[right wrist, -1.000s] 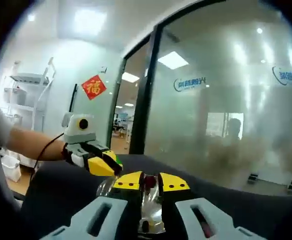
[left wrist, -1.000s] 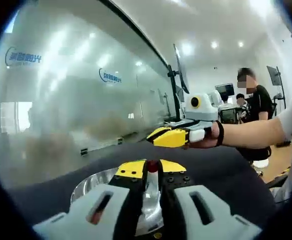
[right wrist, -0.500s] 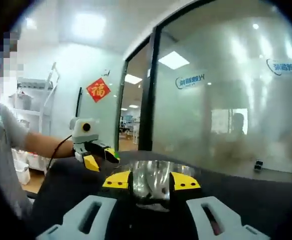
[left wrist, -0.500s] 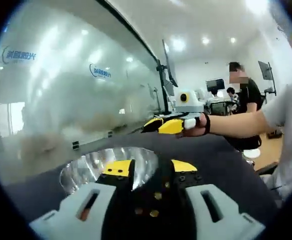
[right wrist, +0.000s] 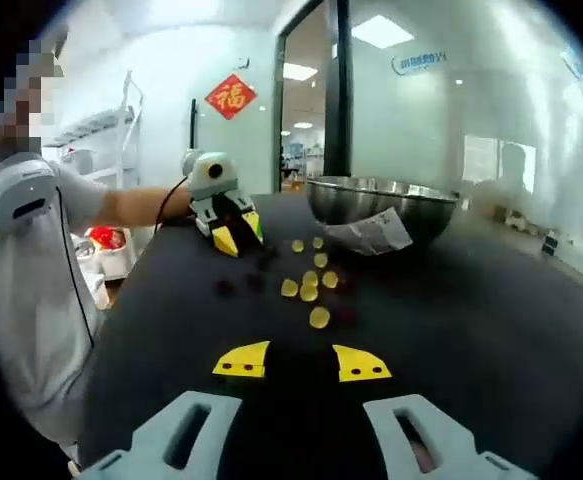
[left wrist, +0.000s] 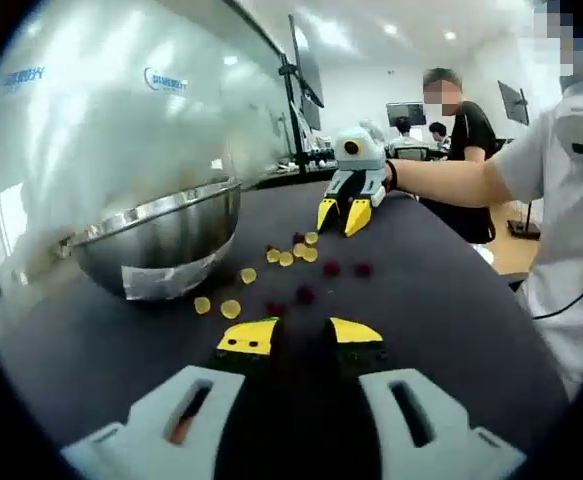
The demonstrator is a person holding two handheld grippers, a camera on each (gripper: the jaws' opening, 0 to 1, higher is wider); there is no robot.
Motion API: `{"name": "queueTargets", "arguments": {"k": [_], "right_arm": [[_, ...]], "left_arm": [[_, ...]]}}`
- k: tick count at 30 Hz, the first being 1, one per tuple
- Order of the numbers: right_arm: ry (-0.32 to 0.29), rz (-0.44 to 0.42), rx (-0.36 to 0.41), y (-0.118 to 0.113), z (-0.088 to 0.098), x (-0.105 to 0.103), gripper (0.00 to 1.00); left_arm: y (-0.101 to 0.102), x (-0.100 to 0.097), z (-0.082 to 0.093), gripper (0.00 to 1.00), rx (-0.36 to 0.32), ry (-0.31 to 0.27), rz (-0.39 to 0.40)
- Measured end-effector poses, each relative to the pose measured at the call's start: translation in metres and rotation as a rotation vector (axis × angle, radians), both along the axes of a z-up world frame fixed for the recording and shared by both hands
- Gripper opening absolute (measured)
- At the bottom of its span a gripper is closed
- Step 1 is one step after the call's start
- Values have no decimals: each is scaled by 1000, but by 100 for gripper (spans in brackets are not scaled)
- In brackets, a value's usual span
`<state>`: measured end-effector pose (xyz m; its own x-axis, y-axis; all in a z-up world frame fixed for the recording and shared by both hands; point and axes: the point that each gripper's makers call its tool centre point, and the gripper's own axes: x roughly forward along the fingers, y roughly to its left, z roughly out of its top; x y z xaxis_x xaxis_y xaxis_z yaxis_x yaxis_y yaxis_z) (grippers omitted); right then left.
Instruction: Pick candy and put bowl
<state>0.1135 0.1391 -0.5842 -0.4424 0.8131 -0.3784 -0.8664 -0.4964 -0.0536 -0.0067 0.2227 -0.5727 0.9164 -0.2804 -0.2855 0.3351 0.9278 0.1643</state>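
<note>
bowl (left wrist: 161, 235) inside hidden | dark candies (left wrist: 331, 268) faint | both tongs empty

Two grey-white jaw bodies with slotted openings, ending in yellow tips with small dark screws (left wrist: 287, 336). Same build opposite (right wrist: 301, 361). White short sleeve (left wrist: 546, 165), thin black cable trailing beside.

shiny silver bowl (left wrist: 161, 240) with a white label, yellow and dark red candies (left wrist: 291, 257) ahead of the yellow-tipped left gripper (left wrist: 302, 338), black tabletop (left wrist: 441, 300)
</note>
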Motion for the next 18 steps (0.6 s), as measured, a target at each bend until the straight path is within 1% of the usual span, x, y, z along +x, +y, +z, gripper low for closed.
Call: {"name": "queueTargets", "arguments": {"k": [2, 6, 14, 16, 18], "right_arm": [[3, 5, 3, 5, 0, -4, 16], [1, 16, 4, 12, 0, -7, 14], [0, 39, 0, 29, 0, -20, 13], [-3, 43, 3, 32, 0, -22, 12], [-8, 46, 10, 33, 0, -23, 11]], "left_arm": [[-3, 5, 0, 12, -5, 4, -2], [-11, 10, 0, 11, -3, 4, -38], [-20, 38, -2, 11, -36, 26, -59], [-23, 42, -3, 9, -42, 34, -68], [-26, 42, -4, 6, -46, 40, -73]]}}
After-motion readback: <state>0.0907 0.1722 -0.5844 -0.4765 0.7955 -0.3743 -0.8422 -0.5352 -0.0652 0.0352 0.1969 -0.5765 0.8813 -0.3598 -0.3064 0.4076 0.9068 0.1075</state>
